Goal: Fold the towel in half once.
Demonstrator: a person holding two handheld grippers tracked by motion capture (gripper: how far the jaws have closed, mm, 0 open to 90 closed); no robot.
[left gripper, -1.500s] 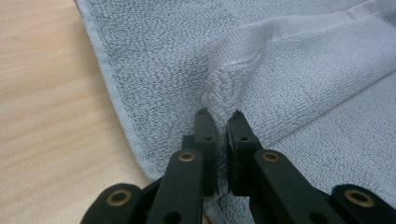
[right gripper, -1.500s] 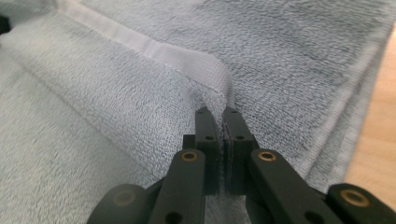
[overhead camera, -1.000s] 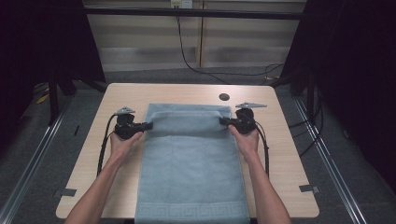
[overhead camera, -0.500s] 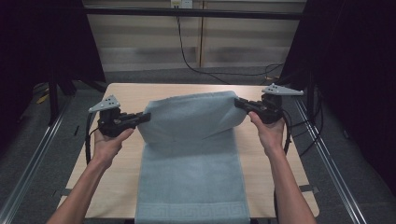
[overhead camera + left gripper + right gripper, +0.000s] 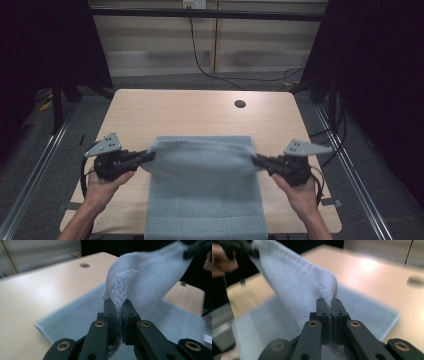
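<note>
A light blue towel [image 5: 205,175] lies lengthwise on the wooden table [image 5: 190,112], its far end lifted and folded back toward the near edge. My left gripper [image 5: 149,156] is shut on the towel's lifted left corner [image 5: 117,293]. My right gripper [image 5: 254,159] is shut on the lifted right corner [image 5: 327,287]. Between the two grippers the raised edge is stretched and hangs above the flat part of the towel [image 5: 75,317]. The patterned near end [image 5: 205,227] rests at the table's front edge.
A round cable hole [image 5: 240,104] sits in the table top at the far right. Dark curtains flank both sides, and metal rails [image 5: 35,165] run along the floor left and right. A black cable [image 5: 200,60] hangs at the back wall.
Both grippers have lifted the towel's far corners off the table and carried them toward the near edge, folding the towel's far part over its near part.
</note>
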